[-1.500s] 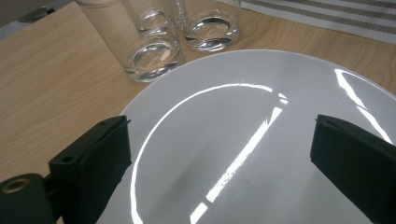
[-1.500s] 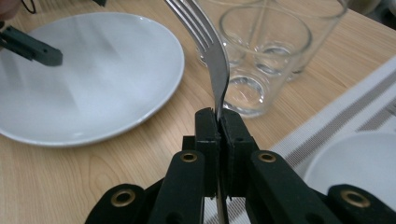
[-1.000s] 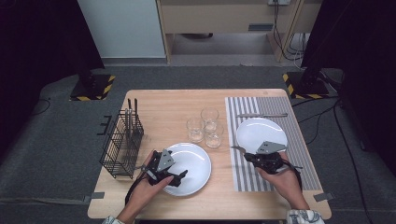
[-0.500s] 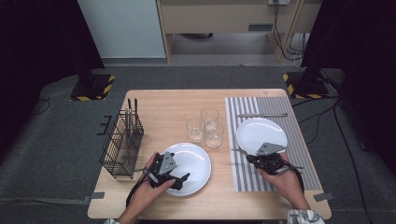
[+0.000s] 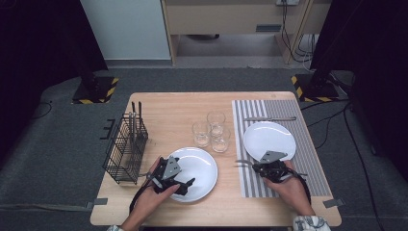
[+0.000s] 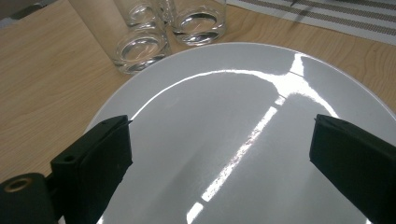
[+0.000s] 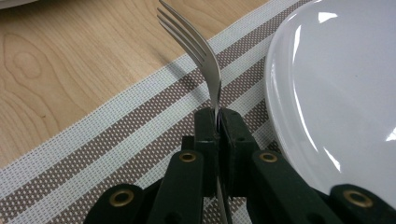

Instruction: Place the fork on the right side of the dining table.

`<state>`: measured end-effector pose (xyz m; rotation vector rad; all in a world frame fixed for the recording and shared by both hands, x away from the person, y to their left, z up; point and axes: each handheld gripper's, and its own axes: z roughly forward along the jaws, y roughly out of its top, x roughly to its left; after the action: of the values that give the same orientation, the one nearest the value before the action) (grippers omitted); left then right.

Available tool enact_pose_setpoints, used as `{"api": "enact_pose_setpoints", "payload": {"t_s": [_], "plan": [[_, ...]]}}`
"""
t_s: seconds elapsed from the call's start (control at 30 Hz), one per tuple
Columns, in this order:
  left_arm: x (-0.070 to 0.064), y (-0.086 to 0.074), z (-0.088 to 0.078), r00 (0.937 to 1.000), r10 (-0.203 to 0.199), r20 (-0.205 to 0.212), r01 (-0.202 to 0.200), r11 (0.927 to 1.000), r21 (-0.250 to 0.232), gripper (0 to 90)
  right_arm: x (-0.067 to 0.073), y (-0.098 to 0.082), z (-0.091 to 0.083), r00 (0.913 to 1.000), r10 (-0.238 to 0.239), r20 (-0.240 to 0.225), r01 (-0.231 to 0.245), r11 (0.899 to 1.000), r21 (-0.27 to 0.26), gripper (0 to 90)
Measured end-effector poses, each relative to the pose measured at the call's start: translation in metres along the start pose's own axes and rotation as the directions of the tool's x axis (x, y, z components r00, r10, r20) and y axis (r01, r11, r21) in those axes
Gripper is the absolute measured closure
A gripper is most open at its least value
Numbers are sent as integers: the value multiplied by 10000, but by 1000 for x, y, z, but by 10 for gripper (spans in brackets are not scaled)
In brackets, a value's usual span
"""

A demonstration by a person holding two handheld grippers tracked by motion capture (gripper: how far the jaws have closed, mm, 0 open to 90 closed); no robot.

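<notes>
The right gripper (image 7: 217, 122) is clamping a fork (image 7: 198, 53) between closed jaws, holding it low over the striped placemat (image 5: 250, 144), just left of the placemat's plate (image 5: 269, 139). The left gripper (image 6: 219, 154) is hovering with jaws wide apart over the other white plate (image 5: 197, 168), left of the placemat. Three glasses (image 5: 211, 131) are standing between the plates; a wire basket (image 5: 126, 149) is sitting farther left of the placemat.

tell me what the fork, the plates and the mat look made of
Fork: polished metal, likely steel; silvery, mirror sheen. Plates: probably glazed ceramic; white, sharp glossy reflections. Mat: woven, possibly vinyl or fabric; visible mesh weave, matte brown and white stripes.
</notes>
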<state>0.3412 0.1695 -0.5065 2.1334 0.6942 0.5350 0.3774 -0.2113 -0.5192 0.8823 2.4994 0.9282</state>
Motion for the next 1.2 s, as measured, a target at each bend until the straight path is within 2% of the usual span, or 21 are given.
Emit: {"api": "enact_pose_setpoints", "payload": {"t_s": [0.3,0.43,0.53,0.83,1.0,1.13,1.2], "plan": [[0,0,1,10000,35,35,-35,10000,69,50,2,-1,2,9997,-219,78,217,9996,167,846],[0,0,1,10000,70,56,-70,10000,67,50,3,-1,2,9995,-264,176,261,9995,160,813],[0,-1,1,10000,63,22,-63,10000,53,50,4,-1,2,9986,-319,419,311,9993,203,758],[-1,-1,2,9999,119,-16,-119,9999,86,50,6,-1,1,9951,-369,920,357,9993,146,671],[1,-1,2,9999,117,-82,-116,9999,101,52,8,2,-4,9954,-477,831,520,9974,-496,635],[1,-1,1,9999,97,-76,-96,9999,62,51,12,4,-4,9970,-414,660,457,9968,-653,595],[1,0,0,9998,130,-128,-129,9999,30,51,13,4,-4,9963,-515,686,566,9955,-761,609]]}}
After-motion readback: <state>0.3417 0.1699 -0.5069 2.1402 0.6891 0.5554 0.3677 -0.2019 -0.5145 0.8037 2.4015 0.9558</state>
